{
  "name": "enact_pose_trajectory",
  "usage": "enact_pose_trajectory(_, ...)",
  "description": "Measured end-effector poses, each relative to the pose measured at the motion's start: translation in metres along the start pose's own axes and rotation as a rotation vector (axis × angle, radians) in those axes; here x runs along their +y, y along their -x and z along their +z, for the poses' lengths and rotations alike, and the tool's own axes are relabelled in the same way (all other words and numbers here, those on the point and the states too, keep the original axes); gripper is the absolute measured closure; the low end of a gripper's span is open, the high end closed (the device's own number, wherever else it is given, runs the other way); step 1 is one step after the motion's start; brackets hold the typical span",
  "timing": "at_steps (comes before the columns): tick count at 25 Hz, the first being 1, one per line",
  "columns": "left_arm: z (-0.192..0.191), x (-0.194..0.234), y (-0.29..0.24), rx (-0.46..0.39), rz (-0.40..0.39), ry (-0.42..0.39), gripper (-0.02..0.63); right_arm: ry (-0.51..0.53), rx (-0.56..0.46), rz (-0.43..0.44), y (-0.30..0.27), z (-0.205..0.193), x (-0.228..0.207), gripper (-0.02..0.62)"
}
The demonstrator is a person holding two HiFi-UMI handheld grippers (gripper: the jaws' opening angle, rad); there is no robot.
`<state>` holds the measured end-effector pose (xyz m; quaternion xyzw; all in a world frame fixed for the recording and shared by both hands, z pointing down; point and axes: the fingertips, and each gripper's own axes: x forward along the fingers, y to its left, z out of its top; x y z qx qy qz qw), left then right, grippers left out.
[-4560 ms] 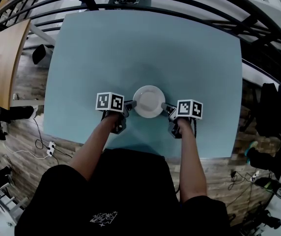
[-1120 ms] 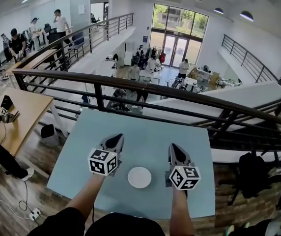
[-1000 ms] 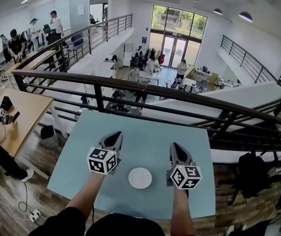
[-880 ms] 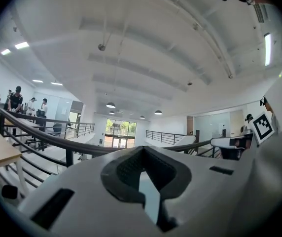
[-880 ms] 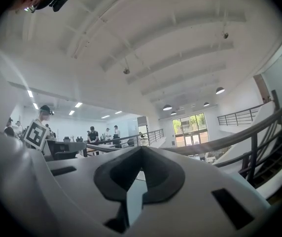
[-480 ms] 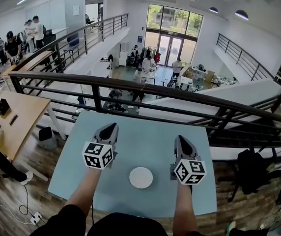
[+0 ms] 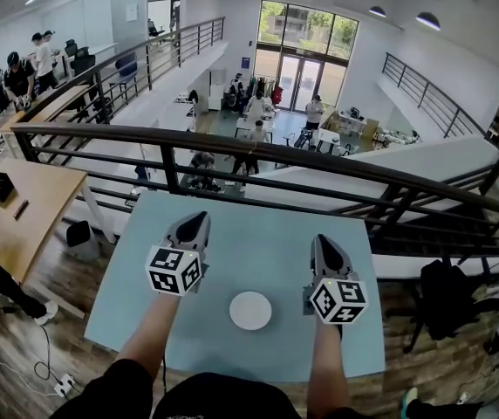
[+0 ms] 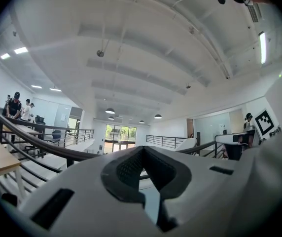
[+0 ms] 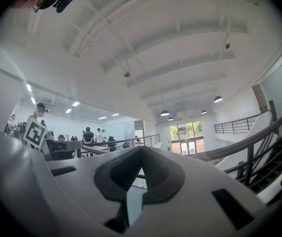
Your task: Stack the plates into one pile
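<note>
Blue table [image 7: 258, 234] carries plate pile [image 7: 250, 310] between left tongs [image 7: 191, 227] and right tongs [image 7: 328, 250].

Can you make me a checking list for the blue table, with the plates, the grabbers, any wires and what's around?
Surface: light blue table.
Job's things: white plates in one spot near the table's front edge; how many are stacked cannot be told.
Clutter: nothing seen.
Grippers: left gripper and right gripper are held above the table, fingers together, holding nothing.
Cables: white cable on the wooden floor left of the table.
Surroundings: black railing behind the table; wooden desk at left; people on the floor below.
</note>
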<state>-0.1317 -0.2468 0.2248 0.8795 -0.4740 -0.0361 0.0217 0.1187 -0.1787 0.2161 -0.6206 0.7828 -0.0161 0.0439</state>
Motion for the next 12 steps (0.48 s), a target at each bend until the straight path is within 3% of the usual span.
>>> enact_pose_trajectory(12,0.0035,-0.0025,0.0025,-0.002,-0.003,-0.008,0.598,0.014,-0.001,-0.001,0.0021,0.0026,0.0034,0.589)
